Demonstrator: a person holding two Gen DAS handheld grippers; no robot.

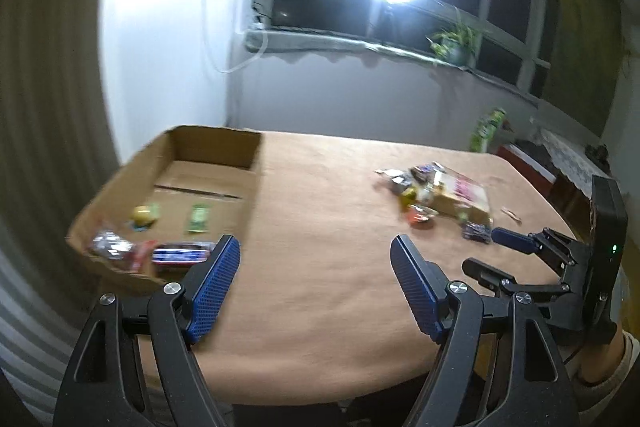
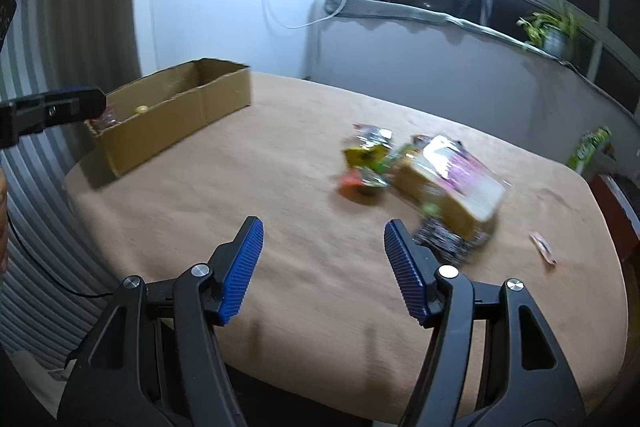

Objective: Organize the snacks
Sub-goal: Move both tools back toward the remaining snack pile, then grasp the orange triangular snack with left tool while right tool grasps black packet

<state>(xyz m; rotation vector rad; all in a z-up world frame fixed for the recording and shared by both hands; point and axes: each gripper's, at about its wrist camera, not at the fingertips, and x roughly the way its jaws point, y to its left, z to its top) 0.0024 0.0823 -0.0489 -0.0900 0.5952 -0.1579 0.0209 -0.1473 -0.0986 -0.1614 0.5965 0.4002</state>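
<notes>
Frankly, you had both the left gripper [image 1: 316,255] and right gripper [image 2: 324,239] spread empty, loose snack pile [image 2: 404,171] well apart from the cardboard box [image 1: 224,155]; overlapping wrappers risked a multi-item grab.

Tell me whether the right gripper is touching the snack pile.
Apart. The right wrist view shows the right gripper open over bare table, with tablecloth visible between its fingers and the snack pile beyond.
</notes>
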